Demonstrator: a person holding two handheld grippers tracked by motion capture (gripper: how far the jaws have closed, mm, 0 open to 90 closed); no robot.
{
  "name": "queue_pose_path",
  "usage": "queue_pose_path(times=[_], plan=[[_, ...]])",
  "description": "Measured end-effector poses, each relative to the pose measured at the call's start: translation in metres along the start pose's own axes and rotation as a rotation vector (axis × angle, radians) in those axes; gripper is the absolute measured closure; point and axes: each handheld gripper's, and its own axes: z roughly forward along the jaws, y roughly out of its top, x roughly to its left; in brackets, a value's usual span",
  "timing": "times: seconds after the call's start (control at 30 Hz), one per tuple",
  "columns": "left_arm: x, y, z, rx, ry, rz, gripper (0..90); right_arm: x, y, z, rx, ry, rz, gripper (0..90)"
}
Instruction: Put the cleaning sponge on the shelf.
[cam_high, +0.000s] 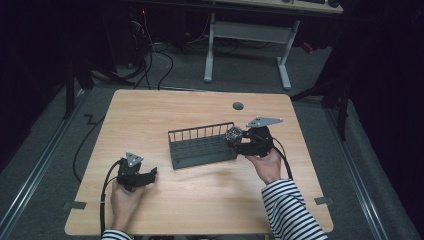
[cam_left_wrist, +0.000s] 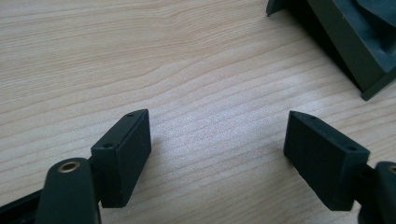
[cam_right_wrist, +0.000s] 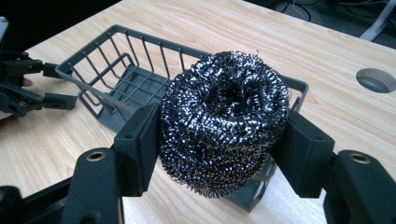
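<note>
Right gripper (cam_right_wrist: 219, 140): its two black pads are pressed against the flanks of a steel-wool scourer (cam_right_wrist: 224, 121), one pad at the ball's 9 o'clock and the other at its 3 o'clock in the right gripper view; the jaws stand only as far apart as the ball's width.
Steel-wool scourer: a round, shiny coil of wire, sitting squarely between the pads, bulging above and below them, its hollow centre facing up toward the camera. In the high view it shows at the right end of the basket, just over its corner (cam_high: 234, 134).
Wire basket (cam_right_wrist: 116, 74): a dark grey, slatted caddy with a railed back, lying on the table; beyond the scourer in the right gripper view, stretching off toward 10 o'clock.
Left gripper (cam_left_wrist: 217, 149): jaws stand wide apart with nothing between them but bare wood; the pads sit close to the tabletop. In the high view it rests at about 8 o'clock from the basket (cam_high: 136, 172), well apart from it.
Basket corner from the left: a dark edge of the caddy shows at 2 o'clock in the left gripper view (cam_left_wrist: 355, 51).
Table (cam_high: 200, 200): light wood, with a round cable hole (cam_high: 238, 106) at 12 o'clock from the basket.
Person: a striped sleeve (cam_high: 290, 210) leads to the right gripper.
</note>
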Motion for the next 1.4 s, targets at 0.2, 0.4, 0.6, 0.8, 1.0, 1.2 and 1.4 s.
queue_pose_path(times=[0.2,0.4,0.6,0.8,1.0,1.2,1.4], plan=[[0.000,0.000,0.000,0.000,0.000,0.000,23.6,0.001,0.006,0.013,0.018,0.000,-0.001,37.0],[0.000,0.000,0.000,0.000,0.000,0.000,23.6,0.001,0.012,0.021,0.026,-0.003,-0.005,37.0],[0.000,0.000,0.000,0.000,0.000,0.000,23.6,0.003,0.016,0.032,0.046,0.005,-0.003,37.0],[0.000,0.000,0.000,0.000,-0.001,0.000,23.6,0.005,0.017,0.047,0.073,0.006,-0.007,36.9],[0.000,0.000,0.000,0.000,-0.001,0.000,23.6,0.005,0.019,0.054,0.090,0.003,-0.005,36.8],[0.000,0.000,0.000,0.000,-0.001,0.000,23.6,0.006,0.019,0.062,0.108,0.002,-0.006,36.8],[0.000,0.000,0.000,0.000,-0.001,0.000,23.6,0.005,0.018,0.070,0.128,-0.003,0.005,36.8]])
